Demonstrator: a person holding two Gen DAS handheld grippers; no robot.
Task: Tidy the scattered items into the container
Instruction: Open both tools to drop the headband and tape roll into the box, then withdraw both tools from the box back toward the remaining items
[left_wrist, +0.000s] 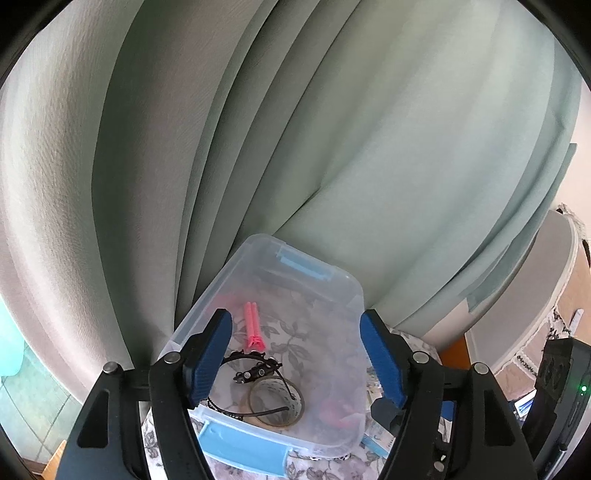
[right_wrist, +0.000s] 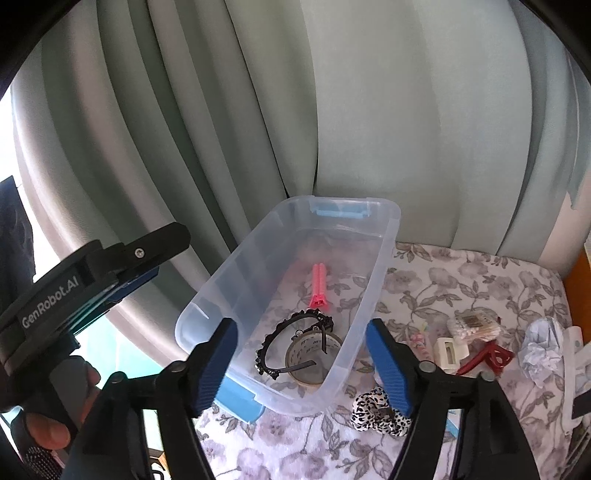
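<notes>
A clear plastic storage bin (right_wrist: 280, 306) with pale blue latch handles at both short ends sits on a surface covered by a floral cloth (right_wrist: 461, 288), close against grey-green curtains (right_wrist: 369, 110) that hang behind it. The bin stands near the cloth's left edge, its long side running away from the cameras.

Inside the bin, near its middle, lies a pink two-pronged plastic clip (right_wrist: 319, 286). Closer to the near end lie a black studded headband (right_wrist: 291, 343) and a roll of clear tape (right_wrist: 314, 356), the headband crossing over the tape.

The left gripper (left_wrist: 295, 354) hovers over the near end of the bin, its blue-padded jaws apart with nothing between them. The right gripper (right_wrist: 301, 365) hangs over the same end, jaws likewise apart and empty. In the right wrist view the left gripper's body appears at the left edge, with a person's hand (right_wrist: 55, 410) wrapped around its handle.

Outside the bin, on the cloth to its right, lie scattered items: a black-and-white leopard-print scrunchie (right_wrist: 376, 410) just beside the bin's near right corner, a small white box (right_wrist: 448, 352), a packet of cotton swabs (right_wrist: 472, 326), a red claw clip (right_wrist: 487, 356), and a crumpled pale tissue (right_wrist: 543, 349) nearer the cloth's right edge.
</notes>
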